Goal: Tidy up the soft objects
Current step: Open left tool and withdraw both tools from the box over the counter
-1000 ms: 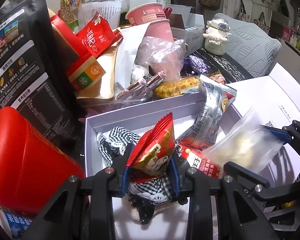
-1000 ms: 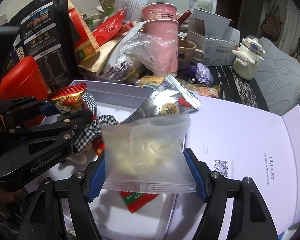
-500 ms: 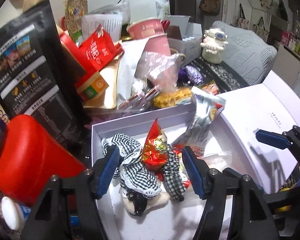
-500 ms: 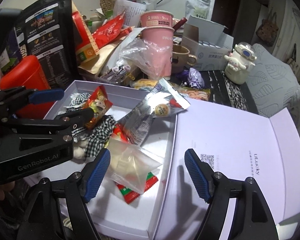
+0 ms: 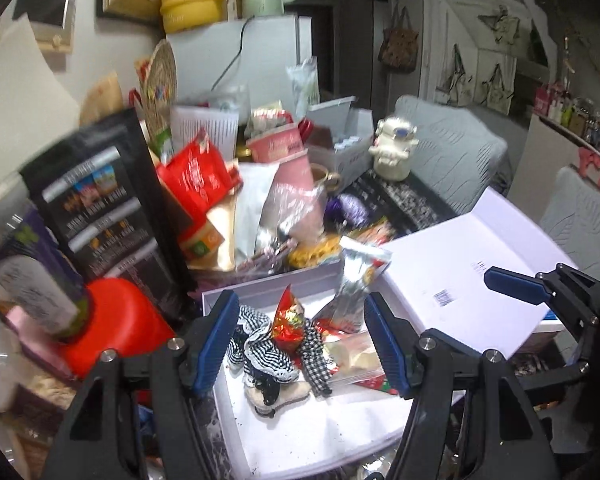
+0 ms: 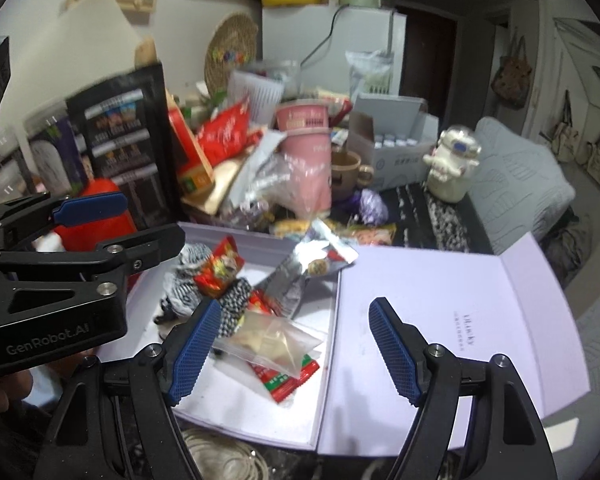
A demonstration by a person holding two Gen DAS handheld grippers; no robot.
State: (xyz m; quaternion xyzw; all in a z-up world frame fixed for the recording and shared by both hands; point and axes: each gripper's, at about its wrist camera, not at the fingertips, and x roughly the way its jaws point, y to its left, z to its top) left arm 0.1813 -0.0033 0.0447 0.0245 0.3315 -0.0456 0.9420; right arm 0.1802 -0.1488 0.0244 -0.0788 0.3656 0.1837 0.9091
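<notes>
Left wrist bench: cluttered; white box (image 5: pixel 228 300) holds red snack packet (image 5: pixel 289 320), just ahead between the empty, open left claw (image 5: pixel 300 344).
Right wrist: clear bag (image 6: pixel 276 340) in box, ahead-left of the empty, open right claw (image 6: pixel 296 348), which is nearer.

"GenRobot.AI" in grey letters runs along the black body of the left gripper (image 6: pixel 90 216), seen from the right wrist. On the open white lid (image 6: pixel 440 300), a small sideways line of print sits near the right edge, too blurred to read. The black pouch (image 6: pixel 120 136) and pink cup (image 6: pixel 306 118) carry print too smeared to make out
</notes>
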